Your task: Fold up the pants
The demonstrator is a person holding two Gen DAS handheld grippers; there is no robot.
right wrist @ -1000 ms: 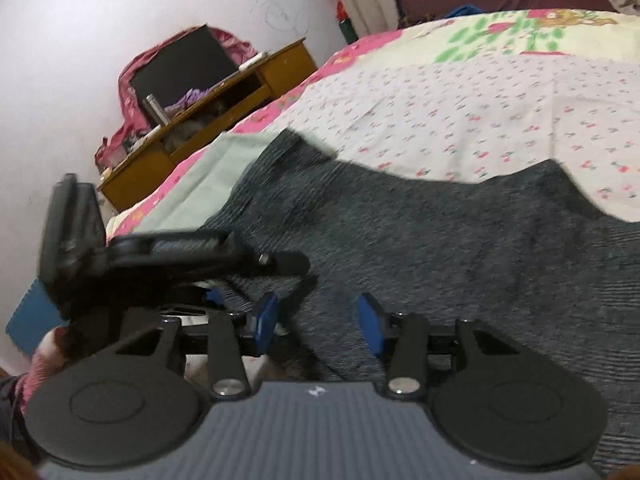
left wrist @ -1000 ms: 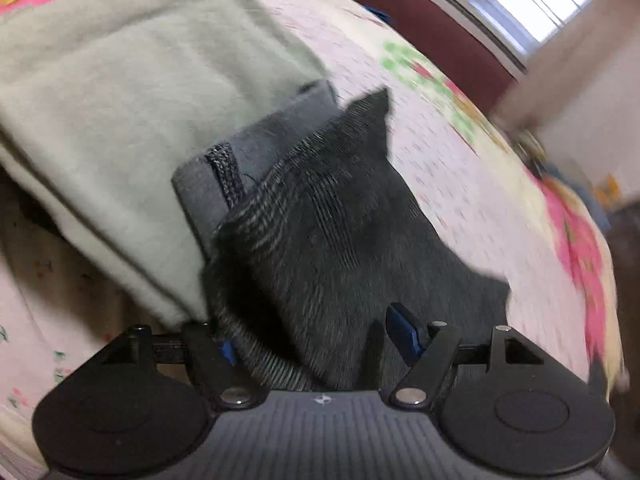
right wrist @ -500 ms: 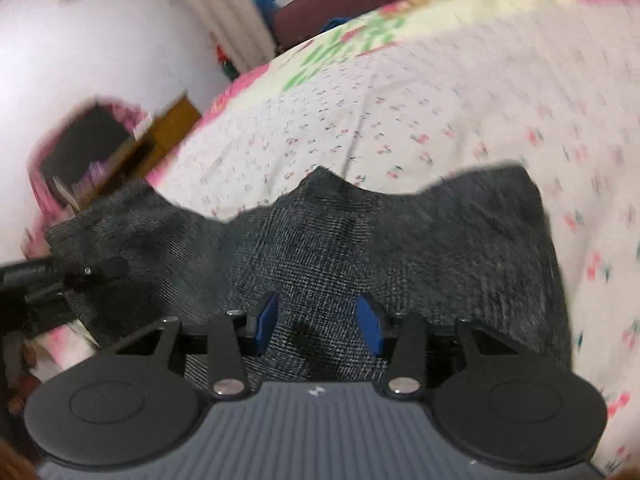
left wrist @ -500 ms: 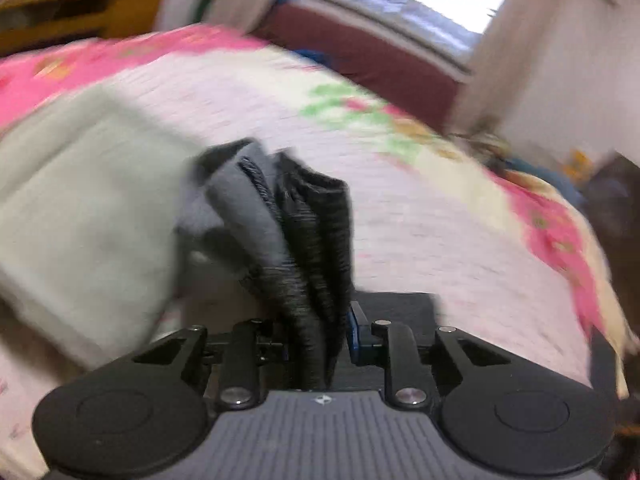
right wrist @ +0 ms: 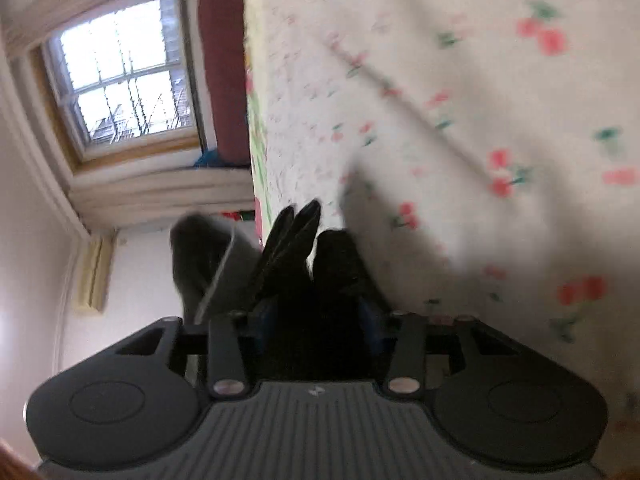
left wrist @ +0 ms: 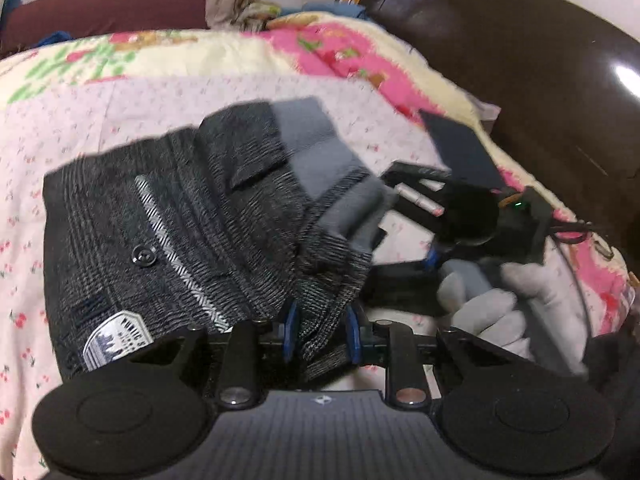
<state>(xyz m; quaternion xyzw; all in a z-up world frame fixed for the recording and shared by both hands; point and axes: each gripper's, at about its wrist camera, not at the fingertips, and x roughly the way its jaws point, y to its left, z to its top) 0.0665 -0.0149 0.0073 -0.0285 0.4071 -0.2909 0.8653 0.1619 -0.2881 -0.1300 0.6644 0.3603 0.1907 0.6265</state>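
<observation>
Dark grey knit pants (left wrist: 168,232) with a buttoned back pocket and a white label hang bunched over the floral bed sheet (left wrist: 80,120). My left gripper (left wrist: 320,332) is shut on a fold of the pants, with the cloth pinched between its blue pads. In the left wrist view, the right gripper (left wrist: 420,208) sits to the right, held by a gloved hand (left wrist: 500,304), its jaws in the grey lining end of the pants. In the right wrist view, that gripper (right wrist: 320,320) is rolled sideways and shut on dark pants cloth (right wrist: 304,264), which hides its pads.
The sheet (right wrist: 480,120) fills the right of the right wrist view. A dark wooden headboard (left wrist: 540,80) stands at the right of the bed. A window (right wrist: 120,68) and curtain (right wrist: 160,196) lie beyond the bed's far edge. A pink and cream quilt (left wrist: 340,52) covers the far end.
The left gripper has shut on the pants and carried them away from the pale green cloth, towards the headboard. Both grippers have rolled; the right one now views the bed sideways with cloth bunched between its jaws.
</observation>
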